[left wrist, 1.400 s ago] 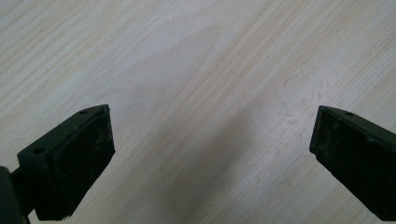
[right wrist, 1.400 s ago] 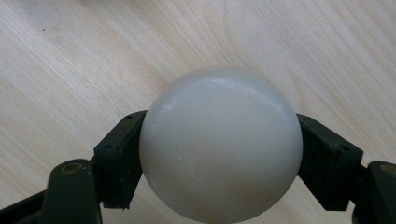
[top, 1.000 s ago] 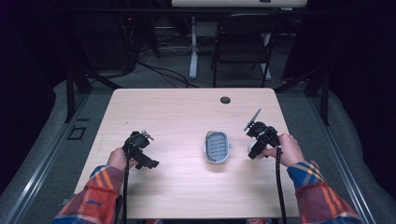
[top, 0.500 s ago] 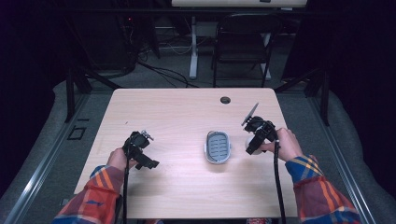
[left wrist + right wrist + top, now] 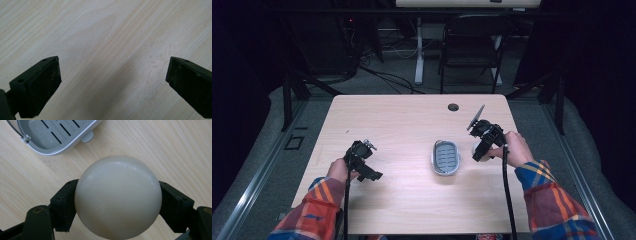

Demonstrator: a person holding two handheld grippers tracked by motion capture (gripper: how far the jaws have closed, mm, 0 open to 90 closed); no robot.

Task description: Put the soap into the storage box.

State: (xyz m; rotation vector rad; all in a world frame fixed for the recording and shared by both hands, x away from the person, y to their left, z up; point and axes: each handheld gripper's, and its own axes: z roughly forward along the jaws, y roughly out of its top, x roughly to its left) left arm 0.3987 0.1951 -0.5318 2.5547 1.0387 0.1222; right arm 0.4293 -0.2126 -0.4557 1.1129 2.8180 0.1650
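A round cream-white soap bar (image 5: 117,196) sits clamped between the two black jaws of my right gripper (image 5: 117,205), lifted a little above the wooden table. In the high view the right gripper (image 5: 478,150) hangs just right of a grey slotted soap dish (image 5: 445,157), and the soap (image 5: 475,148) peeks out pale beside the jaws. The dish (image 5: 55,135) lies empty at the upper left of the right gripper view. My left gripper (image 5: 371,174) rests at the table's left front, and in its own view the left gripper (image 5: 112,82) stands open over bare wood.
A small dark round hole (image 5: 453,107) marks the table's far edge. Behind the wooden table (image 5: 397,125) stand a black chair (image 5: 472,45) and a white desk leg (image 5: 419,50) on grey floor. Black cables trail from both grippers toward the front edge.
The right gripper has risen slightly and shifted away from the front edge with the soap in its jaws. The left gripper has stayed put.
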